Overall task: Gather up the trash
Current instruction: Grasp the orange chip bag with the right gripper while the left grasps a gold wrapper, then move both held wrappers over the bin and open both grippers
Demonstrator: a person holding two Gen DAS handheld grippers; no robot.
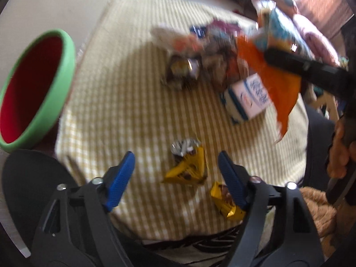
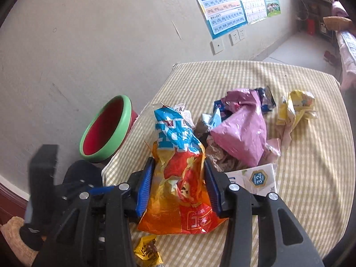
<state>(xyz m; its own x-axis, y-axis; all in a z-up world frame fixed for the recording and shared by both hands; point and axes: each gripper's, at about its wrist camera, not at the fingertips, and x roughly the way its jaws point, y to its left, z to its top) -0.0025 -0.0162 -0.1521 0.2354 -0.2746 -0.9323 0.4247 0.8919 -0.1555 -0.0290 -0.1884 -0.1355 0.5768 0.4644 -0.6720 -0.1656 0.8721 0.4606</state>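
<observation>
Gripping the orange snack bag between clenched right jaws; left jaws released above a yellow wrapper.

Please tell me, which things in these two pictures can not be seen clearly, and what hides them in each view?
- Basin floor: hidden by its own rim in the right wrist view; cut by the edge in the left.
- Central trash pile: motion-blurred in the left wrist view.
- Snack bag sides: covered by the right gripper pads.
- Milk carton: partly behind that gripper.
- Yellow wrapper: cut by the bottom edge.
</observation>
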